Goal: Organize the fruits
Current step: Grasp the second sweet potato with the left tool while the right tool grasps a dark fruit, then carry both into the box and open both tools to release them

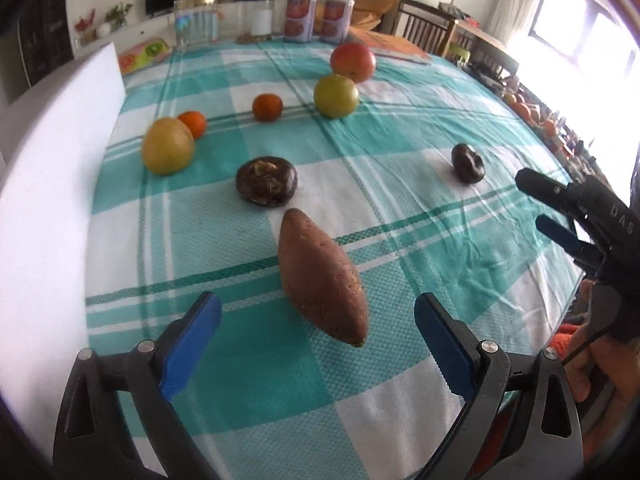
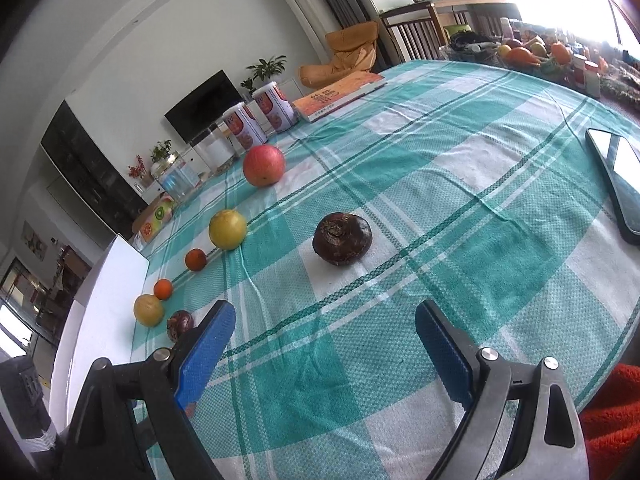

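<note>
In the left wrist view a brown sweet potato lies lengthwise on the checked cloth, its near tip between the wide-apart blue pads of my left gripper, which is open and touches nothing. Beyond it sit a dark water chestnut, a yellow apple, two small oranges, a green-yellow apple and a red apple. A second water chestnut lies to the right. In the right wrist view my right gripper stands open, short of that water chestnut.
A white board stands along the left side of the table. Two cans, jars and an orange book stand at the far edge. A phone lies at the right. My right gripper shows at the left view's right edge.
</note>
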Tool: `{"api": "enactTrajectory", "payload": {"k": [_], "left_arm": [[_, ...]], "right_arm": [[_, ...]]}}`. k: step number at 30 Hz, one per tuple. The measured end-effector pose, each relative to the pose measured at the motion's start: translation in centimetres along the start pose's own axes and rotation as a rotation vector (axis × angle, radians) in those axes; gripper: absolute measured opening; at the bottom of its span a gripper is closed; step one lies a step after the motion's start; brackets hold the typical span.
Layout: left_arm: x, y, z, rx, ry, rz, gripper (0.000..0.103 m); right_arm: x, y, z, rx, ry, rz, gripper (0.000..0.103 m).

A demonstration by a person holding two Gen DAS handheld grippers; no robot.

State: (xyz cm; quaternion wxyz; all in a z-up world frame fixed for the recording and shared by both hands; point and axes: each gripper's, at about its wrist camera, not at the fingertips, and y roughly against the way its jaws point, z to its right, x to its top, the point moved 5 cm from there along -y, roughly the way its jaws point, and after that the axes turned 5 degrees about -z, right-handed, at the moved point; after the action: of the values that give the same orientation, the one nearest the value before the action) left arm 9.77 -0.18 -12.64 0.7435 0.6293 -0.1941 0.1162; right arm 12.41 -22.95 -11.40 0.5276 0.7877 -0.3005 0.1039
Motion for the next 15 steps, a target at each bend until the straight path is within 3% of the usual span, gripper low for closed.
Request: {"api": "enactTrajectory", "payload": {"k": [4,6,7,9,10,11,15], "left_arm": [[0.6,-1.6,0.1,0.015,0.023,-0.014,0.093],[0.9,-1.6,0.0,0.008,0.024,-0.009,0.055],[1.0,-1.8,-0.1,-0.015,0.028,-0.027,0.044],[1.1,-1.7,-0.4,-0.023,0.031,-0.02,0.043],[1.0,-1.5,-0.6,-0.039,0.039,-0.019,0.042],[0.7,-1.2,-0.9,-0.064,0.055,-0.012,0.042],[-0.6,1.5,-1.5,-0.148,0.084,0.013,0.042]], "right_arm": [[3.0,-5.0,-0.7,-0.125,0.183,-0.158,0.091],[4.0,-6.9,-0.7,-0.131,0.219,-0.19,0.091],[4.3,-7.8,-0.5,-0.126,0.213,-0.21,0.09],[4.8,-8.3,-0.7,-0.137,0.229,-0.19,0.083],[4.8,-8.4,-0.9,-0.141,0.252,-0.196,0.055],[4.7,-8.3,-1.2,-0.141,0.269,-0.2,0.05],[3.4,-5.9,-2.0,-0.01,0.201,-0.216,0.05]]}}
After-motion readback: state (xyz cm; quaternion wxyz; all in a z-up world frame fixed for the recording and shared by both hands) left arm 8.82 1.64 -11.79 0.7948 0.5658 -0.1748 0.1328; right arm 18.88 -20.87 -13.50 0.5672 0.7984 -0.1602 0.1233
